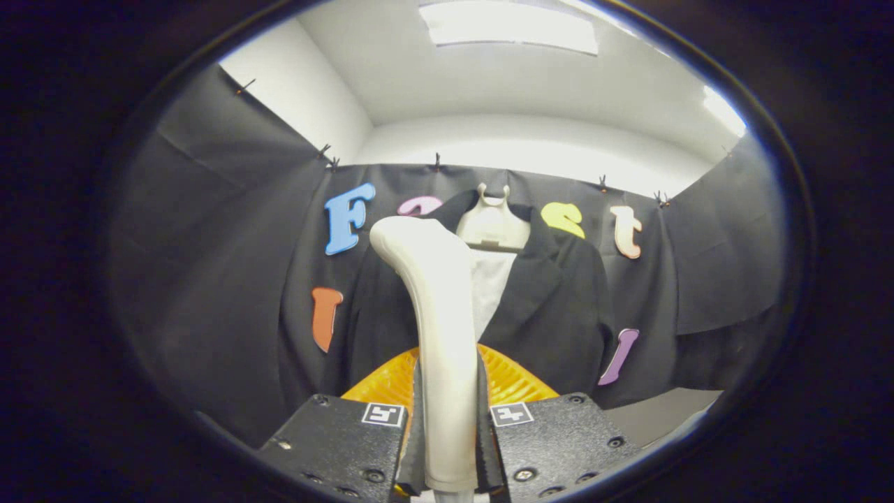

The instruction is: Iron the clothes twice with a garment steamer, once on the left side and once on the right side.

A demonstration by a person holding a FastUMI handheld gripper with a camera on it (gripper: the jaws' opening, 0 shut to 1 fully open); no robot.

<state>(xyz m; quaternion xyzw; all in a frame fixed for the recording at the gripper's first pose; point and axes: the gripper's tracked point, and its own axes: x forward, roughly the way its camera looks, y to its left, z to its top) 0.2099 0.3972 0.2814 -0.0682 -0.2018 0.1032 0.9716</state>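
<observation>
My gripper [448,426] is shut on the handle of a cream-white garment steamer [436,307], which stands upright between the two black fingers [559,440] and curves away at its top. Beyond it a black jacket [559,307] hangs on a white hanger [493,223] against the booth's wall, with a pale grey lining or shirt [489,279] showing at its open front. The steamer's head is in front of the jacket's left half; whether it touches the cloth I cannot tell.
An orange ribbed object [510,381] lies just ahead of the fingers, below the jacket. Black cloth walls [209,279] close in on both sides. A strip of grey surface [663,412] shows beyond the right finger.
</observation>
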